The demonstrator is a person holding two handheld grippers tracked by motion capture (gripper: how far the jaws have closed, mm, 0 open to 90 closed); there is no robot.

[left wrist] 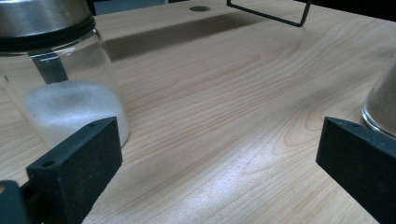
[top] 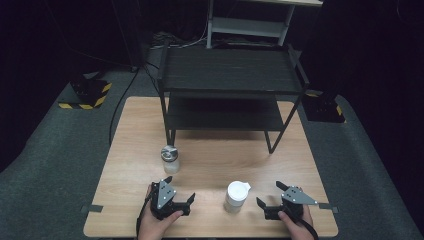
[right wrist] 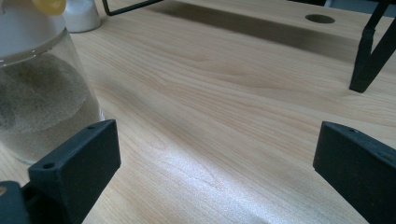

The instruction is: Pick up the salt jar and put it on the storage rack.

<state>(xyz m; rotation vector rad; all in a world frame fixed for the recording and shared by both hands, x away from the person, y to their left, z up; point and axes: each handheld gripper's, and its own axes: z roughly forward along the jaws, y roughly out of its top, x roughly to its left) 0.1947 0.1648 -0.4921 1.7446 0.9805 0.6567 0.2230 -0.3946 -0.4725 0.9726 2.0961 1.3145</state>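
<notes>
Two glass jars stand on the wooden table (top: 210, 165). The metal-lidded jar (top: 170, 159) holds white powder and appears close at the left of the left gripper view (left wrist: 70, 102). The white-lidded jar (top: 236, 196) holds sandy brown grains, as the right gripper view shows at its left edge (right wrist: 42, 98). My left gripper (top: 179, 189) rests near the front edge, just below the metal-lidded jar, open and empty (left wrist: 219, 158). Right of the white-lidded jar, my right gripper (top: 270, 194) also stands open with nothing between its fingers (right wrist: 217, 158).
A black two-tier rack (top: 230, 90) stands on the far half of the table; one of its legs (right wrist: 369, 60) shows ahead of my right gripper. A white shelf unit (top: 250, 25) stands behind the table. Grey carpet surrounds the table.
</notes>
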